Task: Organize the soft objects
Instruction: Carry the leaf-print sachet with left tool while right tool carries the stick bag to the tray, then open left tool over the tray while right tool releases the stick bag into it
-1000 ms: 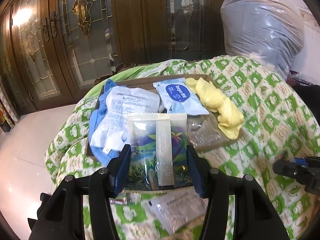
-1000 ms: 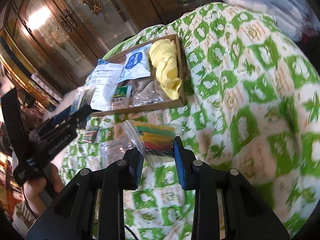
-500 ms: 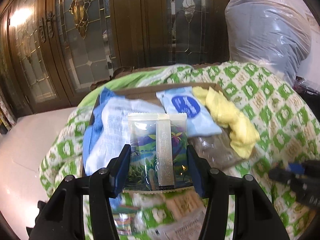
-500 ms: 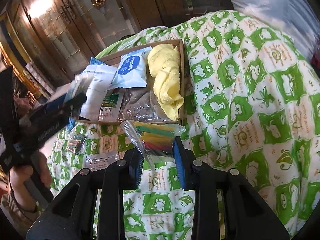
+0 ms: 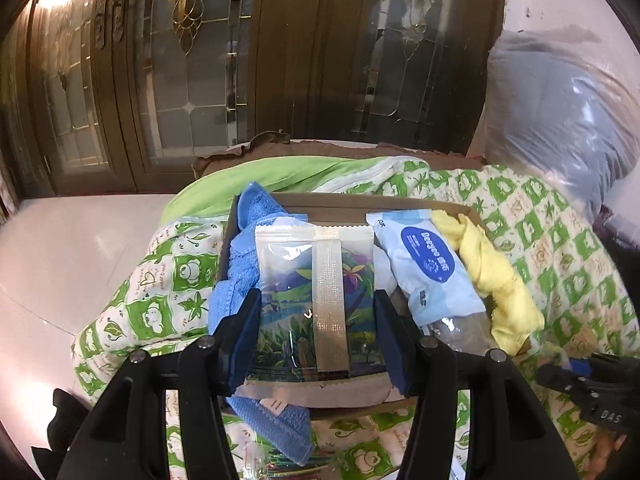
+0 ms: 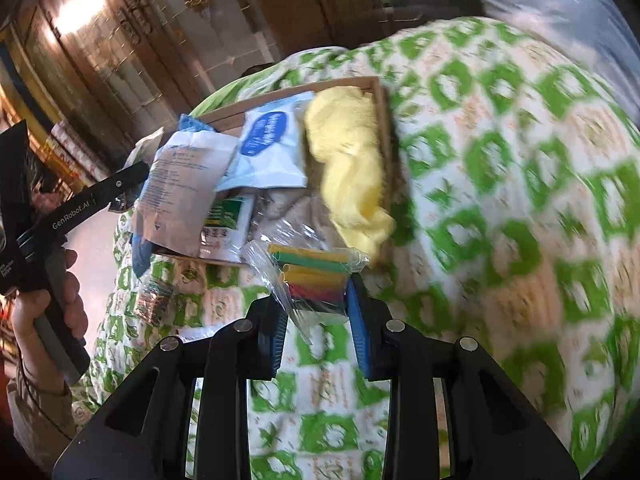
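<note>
My left gripper is shut on a clear pouch with a printed landscape and holds it over the cardboard tray. The tray holds a blue towel, a light blue wipes pack, a yellow cloth and a crinkled clear bag. My right gripper is shut on a clear bag of coloured tubes just at the tray's near edge. The left gripper shows in the right wrist view, held by a hand.
The tray lies on a green and white patterned quilt. A small shiny packet lies on the quilt in front of the tray. A large plastic-wrapped bundle sits at the right. Dark wooden glass doors stand behind.
My left gripper has carried the pouch forward over the tray. My right gripper has moved its bag of tubes closer to the tray's near edge.
</note>
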A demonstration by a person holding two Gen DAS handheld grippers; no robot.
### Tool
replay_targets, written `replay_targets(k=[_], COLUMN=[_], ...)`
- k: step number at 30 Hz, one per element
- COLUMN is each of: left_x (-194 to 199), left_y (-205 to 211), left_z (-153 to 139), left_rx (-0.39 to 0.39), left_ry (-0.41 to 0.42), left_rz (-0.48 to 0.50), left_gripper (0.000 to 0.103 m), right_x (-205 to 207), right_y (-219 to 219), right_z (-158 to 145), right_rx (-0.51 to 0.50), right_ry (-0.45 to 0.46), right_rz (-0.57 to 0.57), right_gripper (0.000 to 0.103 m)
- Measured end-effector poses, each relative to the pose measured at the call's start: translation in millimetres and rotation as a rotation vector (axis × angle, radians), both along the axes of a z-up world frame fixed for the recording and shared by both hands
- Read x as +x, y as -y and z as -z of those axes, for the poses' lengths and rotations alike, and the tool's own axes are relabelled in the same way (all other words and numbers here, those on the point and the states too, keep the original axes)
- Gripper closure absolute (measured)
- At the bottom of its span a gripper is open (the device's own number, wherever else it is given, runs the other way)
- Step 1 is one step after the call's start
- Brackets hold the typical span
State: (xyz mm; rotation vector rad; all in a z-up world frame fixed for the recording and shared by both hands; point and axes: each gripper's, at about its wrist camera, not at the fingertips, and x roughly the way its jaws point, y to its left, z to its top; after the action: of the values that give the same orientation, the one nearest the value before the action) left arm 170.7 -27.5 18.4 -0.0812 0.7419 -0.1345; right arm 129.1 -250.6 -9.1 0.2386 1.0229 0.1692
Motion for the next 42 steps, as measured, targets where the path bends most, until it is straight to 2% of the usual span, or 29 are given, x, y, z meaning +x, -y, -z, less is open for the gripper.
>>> replay_targets(k=[8, 14, 18, 23, 27, 35, 42], left_x=[12, 23, 29, 35, 37, 46, 45], left_y=[4, 5, 6, 17, 13, -6, -9], left_z=[-4, -4, 2, 12, 19, 22, 25], left_rx=[0.017, 0.038, 0.003, 0.055, 0.069, 0.017, -0.015], left_ry=[-0.007, -0.017, -0.029, -0.019, -0.017, -0.022, -0.028], left_rz=[0.026, 0.021, 0.011, 0.026, 0.037, 0.026, 0.023], left_gripper=[0.048, 0.048, 0.048, 0.048, 0.048, 0.047, 0.045], right_x=[49, 72, 76, 88, 117, 172, 204], right_y=[-39, -51, -47, -50, -63, -105, -128], right_z=[-34, -32, -17, -14, -20, -22, -9], right_rx=[-0.050, -0.057, -0.025, -0.041, -0.045, -0.035, -0.001], right_ry=[0.097, 0.147, 0.114, 0.096, 0.078, -0.003, -0.079], right_rz=[-0.107, -0.108, -0.082, -0.085, -0.112, -0.184, -0.170], right_gripper=[0.075, 0.075, 0.075, 0.075, 0.075, 0.075, 0.075])
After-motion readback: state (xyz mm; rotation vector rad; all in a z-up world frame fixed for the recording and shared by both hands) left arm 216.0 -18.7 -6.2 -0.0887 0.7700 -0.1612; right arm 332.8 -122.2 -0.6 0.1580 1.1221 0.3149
